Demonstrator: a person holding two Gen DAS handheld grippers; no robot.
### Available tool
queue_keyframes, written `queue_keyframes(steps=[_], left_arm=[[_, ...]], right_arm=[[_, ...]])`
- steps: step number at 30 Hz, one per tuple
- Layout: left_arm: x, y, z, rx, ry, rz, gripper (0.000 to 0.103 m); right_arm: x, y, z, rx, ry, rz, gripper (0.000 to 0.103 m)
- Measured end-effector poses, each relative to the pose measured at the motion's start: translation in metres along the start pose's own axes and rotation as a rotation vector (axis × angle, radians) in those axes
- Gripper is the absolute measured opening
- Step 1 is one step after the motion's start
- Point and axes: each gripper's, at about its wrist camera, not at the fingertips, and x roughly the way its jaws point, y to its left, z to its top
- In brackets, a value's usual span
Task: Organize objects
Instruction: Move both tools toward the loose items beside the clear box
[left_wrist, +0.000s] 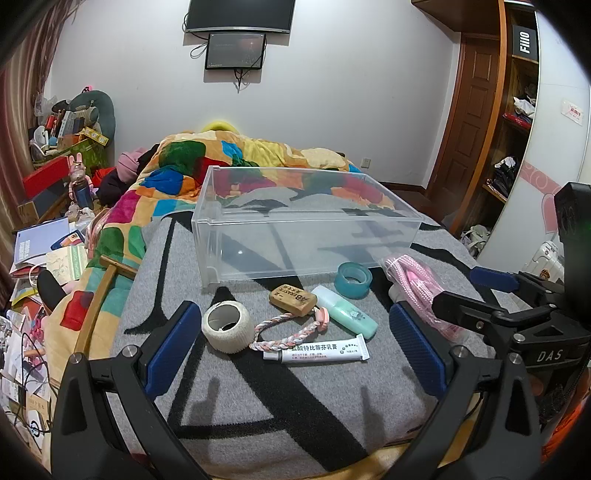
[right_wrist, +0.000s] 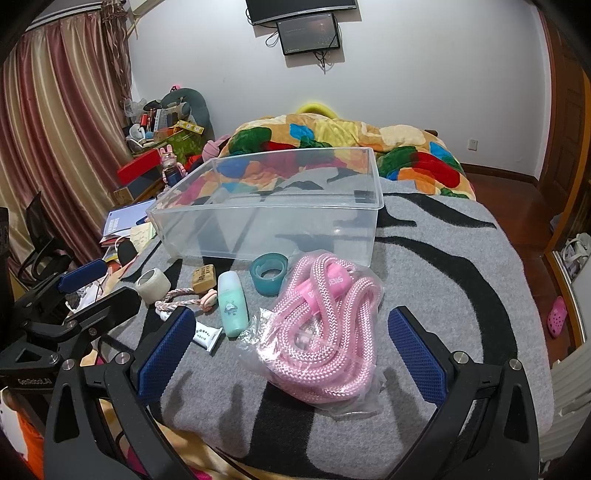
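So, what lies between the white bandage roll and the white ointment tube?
In the left wrist view, a braided cord loop lies between the bandage roll and the ointment tube, on the grey blanket.

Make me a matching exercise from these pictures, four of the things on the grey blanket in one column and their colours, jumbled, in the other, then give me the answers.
Things:
1. tape ring
2. bandage roll
3. rope in its bag
4. ointment tube

Colours:
A. pink
B. white with dark print
C. teal
D. off-white

Pairs: 1-C, 2-D, 3-A, 4-B
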Motion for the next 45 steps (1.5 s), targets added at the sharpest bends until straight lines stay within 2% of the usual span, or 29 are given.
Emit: queue_keyframes(steps=[42, 44, 45], left_arm=[[0.0024, -0.0075, -0.006, -0.009, -0.006, -0.008, 0.103], [0.0015, -0.0049, -0.0066, -0.019, -0.013, -0.003, 0.086], [0.0035, -0.0026, -0.0063, -0.018, -0.004, 0.003, 0.082]], right_arm=[[0.004, 0.0007, -0.0013, 0.001, 0.01, 0.021, 0.103], [0.0051, -0.0023, 0.0004, 0.002, 0.005, 0.017, 0.103], [0.0048, -0.004, 0.0013, 0.004, 0.0, 0.015, 0.103]])
